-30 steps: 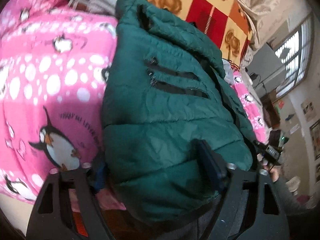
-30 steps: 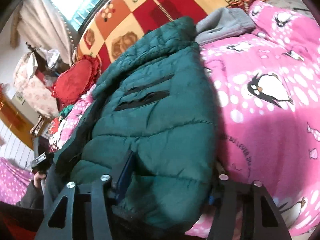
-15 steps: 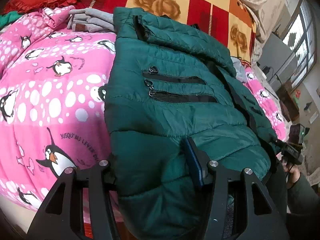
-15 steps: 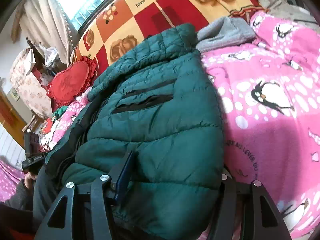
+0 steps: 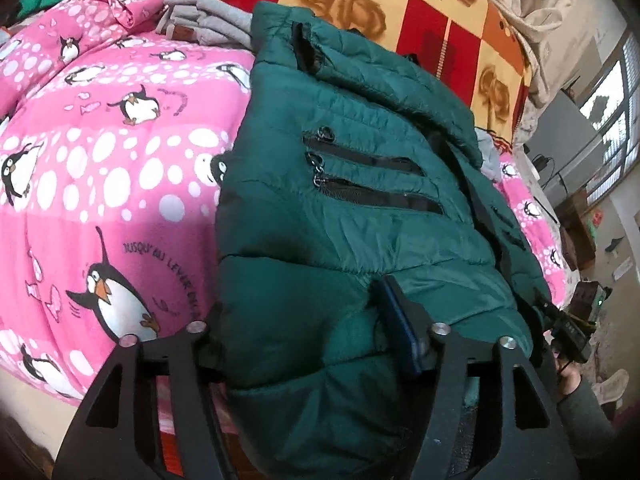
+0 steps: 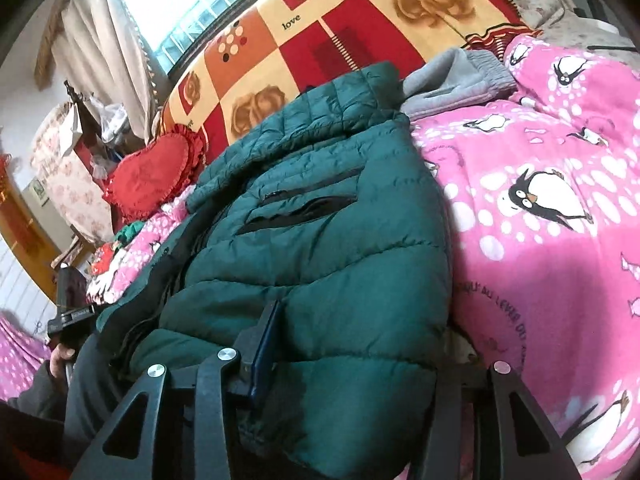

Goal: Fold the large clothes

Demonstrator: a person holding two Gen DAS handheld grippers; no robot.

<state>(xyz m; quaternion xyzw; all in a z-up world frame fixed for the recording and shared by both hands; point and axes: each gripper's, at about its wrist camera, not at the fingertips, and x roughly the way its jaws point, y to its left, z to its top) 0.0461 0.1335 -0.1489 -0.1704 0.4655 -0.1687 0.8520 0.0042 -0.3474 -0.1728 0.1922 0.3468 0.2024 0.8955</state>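
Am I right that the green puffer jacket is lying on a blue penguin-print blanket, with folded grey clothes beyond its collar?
Not quite: the penguin-print blanket is pink, not blue, as the left wrist view shows. The green puffer jacket does lie on it, with folded grey clothes beyond its collar.

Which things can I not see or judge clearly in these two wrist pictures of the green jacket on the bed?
- Left wrist view: the green jacket bulges over the left gripper, hiding one pad; the jaws are opening.
- Right wrist view: the jacket's near hem is cut off by the bottom edge; it covers the right gripper, whose jaws are closing.
- Both views: the jacket's underside is hidden against the pink penguin blanket.
- Gray garment: partly behind the jacket's collar.
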